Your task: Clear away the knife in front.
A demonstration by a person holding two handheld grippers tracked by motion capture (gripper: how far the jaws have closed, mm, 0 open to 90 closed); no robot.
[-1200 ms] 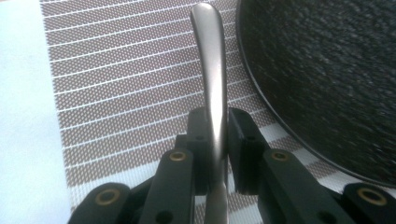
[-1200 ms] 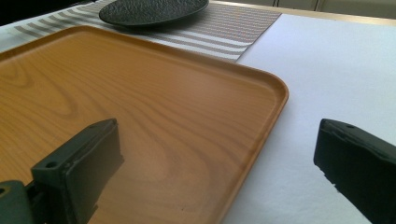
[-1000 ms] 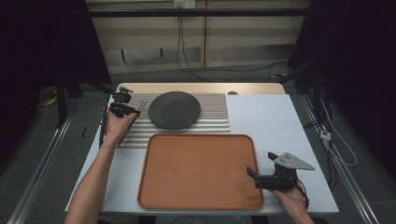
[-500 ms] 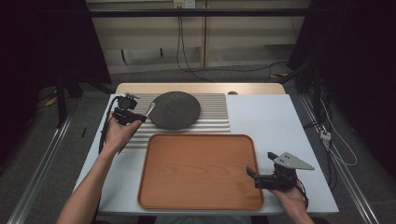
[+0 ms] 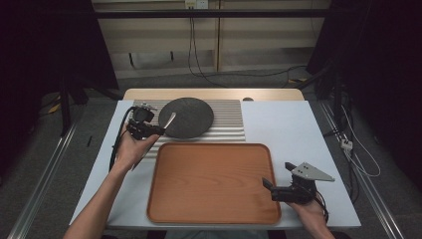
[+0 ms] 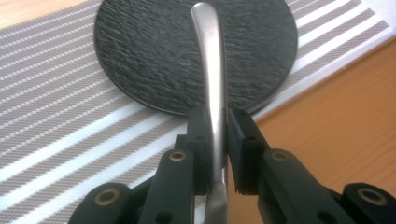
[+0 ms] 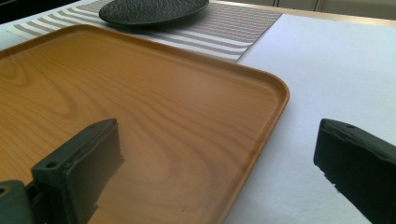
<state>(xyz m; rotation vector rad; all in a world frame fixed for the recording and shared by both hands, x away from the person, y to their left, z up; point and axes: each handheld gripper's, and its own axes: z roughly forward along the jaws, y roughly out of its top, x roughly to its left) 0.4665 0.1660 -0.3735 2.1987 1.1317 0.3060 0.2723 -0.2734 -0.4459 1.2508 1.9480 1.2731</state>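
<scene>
A white table (image 5: pixel 293 134) stands in a dim room, with dark curtains at both sides, a pale panelled wall at the far end with cables (image 5: pixel 191 50) hanging down it, and a grey floor with metal rails (image 5: pixel 45 174) running along each side. On the far left part of the table lies a grey-and-white striped mat (image 5: pixel 226 122), and a round dark textured plate (image 5: pixel 188 117) rests on it. Just near of the mat sits a wide wooden tray (image 5: pixel 214 181), bare inside. The left gripper (image 5: pixel 149 130) is held over the mat's left part, beside the plate; its jaws pinch a metal utensil handle (image 6: pixel 211 70), whose free end reaches out over the plate's left edge. The right gripper (image 5: pixel 271 188) sits at the tray's near right corner, its jaws spread wide, one over the tray's wood and one over the white surface.
</scene>
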